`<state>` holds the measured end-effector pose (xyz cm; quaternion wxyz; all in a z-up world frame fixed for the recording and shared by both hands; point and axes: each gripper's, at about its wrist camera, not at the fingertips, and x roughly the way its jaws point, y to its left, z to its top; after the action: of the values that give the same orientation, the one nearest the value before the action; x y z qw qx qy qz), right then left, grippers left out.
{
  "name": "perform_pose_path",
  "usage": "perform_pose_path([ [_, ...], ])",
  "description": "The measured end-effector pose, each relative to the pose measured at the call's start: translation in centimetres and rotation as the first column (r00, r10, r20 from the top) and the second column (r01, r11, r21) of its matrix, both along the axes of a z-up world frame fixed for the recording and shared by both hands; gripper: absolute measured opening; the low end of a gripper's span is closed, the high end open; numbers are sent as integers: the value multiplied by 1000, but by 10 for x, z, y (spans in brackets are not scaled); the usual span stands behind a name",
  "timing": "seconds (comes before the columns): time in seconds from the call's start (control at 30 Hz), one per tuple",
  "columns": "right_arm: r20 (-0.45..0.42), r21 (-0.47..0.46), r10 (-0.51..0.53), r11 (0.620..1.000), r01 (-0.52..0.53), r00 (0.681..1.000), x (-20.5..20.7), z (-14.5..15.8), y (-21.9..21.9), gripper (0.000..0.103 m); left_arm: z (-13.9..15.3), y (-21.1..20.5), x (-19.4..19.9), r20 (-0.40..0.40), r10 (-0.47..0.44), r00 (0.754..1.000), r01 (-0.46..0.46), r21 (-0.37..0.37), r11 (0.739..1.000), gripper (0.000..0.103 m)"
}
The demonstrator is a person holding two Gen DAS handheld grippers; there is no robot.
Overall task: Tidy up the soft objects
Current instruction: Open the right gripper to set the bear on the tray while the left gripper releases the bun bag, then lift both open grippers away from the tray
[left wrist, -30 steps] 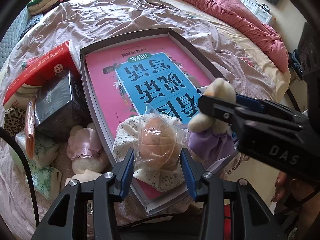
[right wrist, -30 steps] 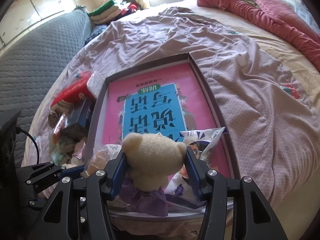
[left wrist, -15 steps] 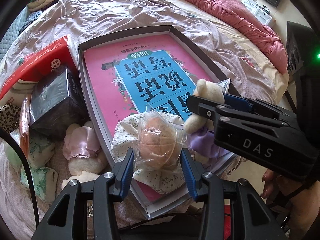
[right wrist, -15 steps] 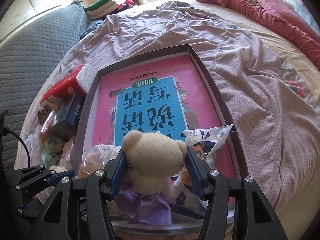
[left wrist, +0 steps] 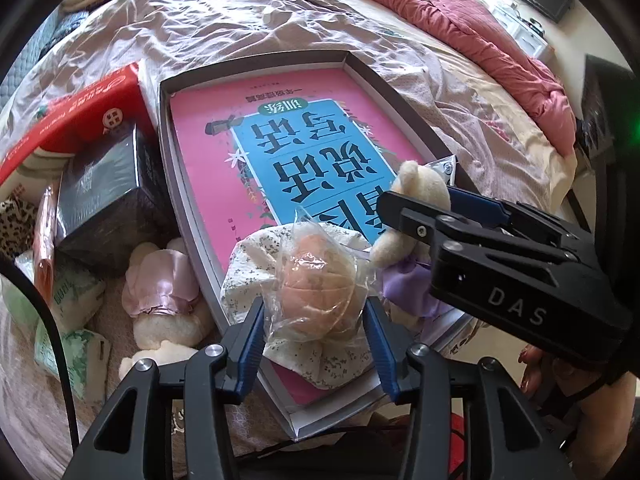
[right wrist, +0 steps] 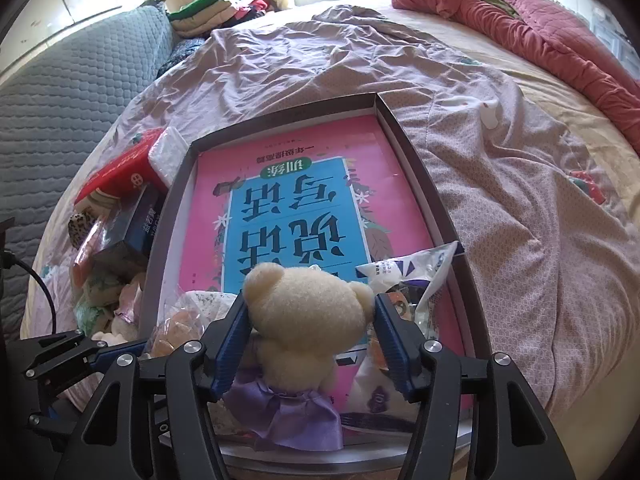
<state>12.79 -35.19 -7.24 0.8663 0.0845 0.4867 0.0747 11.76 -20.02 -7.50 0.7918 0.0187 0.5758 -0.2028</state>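
Note:
A bun in a clear bag (left wrist: 316,284) rests on a floral cloth (left wrist: 256,264) at the near end of the grey tray (left wrist: 384,84). My left gripper (left wrist: 316,320) straddles it with its jaws opening, the pads touching only loose plastic. A cream teddy bear in a purple dress (right wrist: 308,312) stands in the tray beside a white snack bag (right wrist: 424,276). My right gripper (right wrist: 308,332) flanks the bear's head, jaws opening, with a small gap on the right side. The bear (left wrist: 416,196) also shows in the left wrist view.
A pink and blue book (right wrist: 288,208) lines the tray. Left of the tray lie a red tissue pack (left wrist: 72,120), a dark box (left wrist: 100,200), a plush in pink (left wrist: 160,280) and green packs (left wrist: 72,352). A red blanket (right wrist: 540,32) lies far right.
Both pairs of jaws have widened a little around the bun and the bear. The bear has settled lower into the tray next to the snack bag.

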Motion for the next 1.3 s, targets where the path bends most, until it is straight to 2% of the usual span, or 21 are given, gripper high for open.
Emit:
perform_pose_path([
  [0.33,44,15,-38,999,37,998,-6,14,-10,69,2,-2,-1,3,-4,1000,4,12,1000,51],
  [0.63,66,14,-58,998,57,996,-13,23,-14,70,5,0,-5,13,-6,1000,6,33,999,60],
  [1.07,90,-8,-56,998,57,994,-20,35,-11,74,23,12,-9,48,24,999,-25,7,1000,64],
  [1.3,104,-23,-52,998,55,993,-24,42,-6,76,41,22,-15,94,54,994,-55,8,998,68],
])
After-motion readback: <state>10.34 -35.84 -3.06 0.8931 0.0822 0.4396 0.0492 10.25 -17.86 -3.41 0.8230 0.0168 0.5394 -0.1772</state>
